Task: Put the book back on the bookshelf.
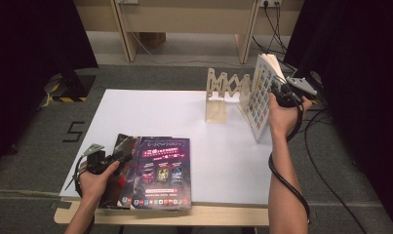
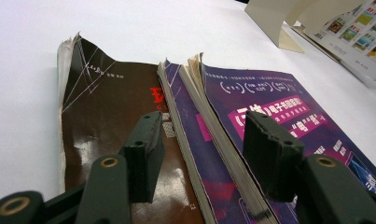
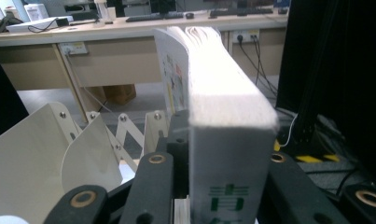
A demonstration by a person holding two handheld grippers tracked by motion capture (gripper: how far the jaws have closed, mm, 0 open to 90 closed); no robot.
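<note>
A thick white book (image 1: 260, 95) with a colourful cover stands upright at the right end of a wooden folding book rack (image 1: 223, 90). My right gripper (image 1: 280, 95) is shut on it, with the spine (image 3: 227, 116) clamped between the two jaws. The rack's pale panels (image 3: 59, 149) lie just left of it. At the front left, a purple book (image 1: 160, 170) tops a fanned stack over a brown book (image 1: 122, 146). My left gripper (image 1: 117, 158) hovers open over the stack. One jaw is above the brown book (image 2: 106, 107), the other above the purple cover (image 2: 279, 107).
The white tabletop (image 1: 150, 112) is bare between the stack and the rack. Cables (image 1: 325, 161) trail over the floor at the right. A wooden desk (image 1: 184, 19) stands behind the table, with black curtains on both sides.
</note>
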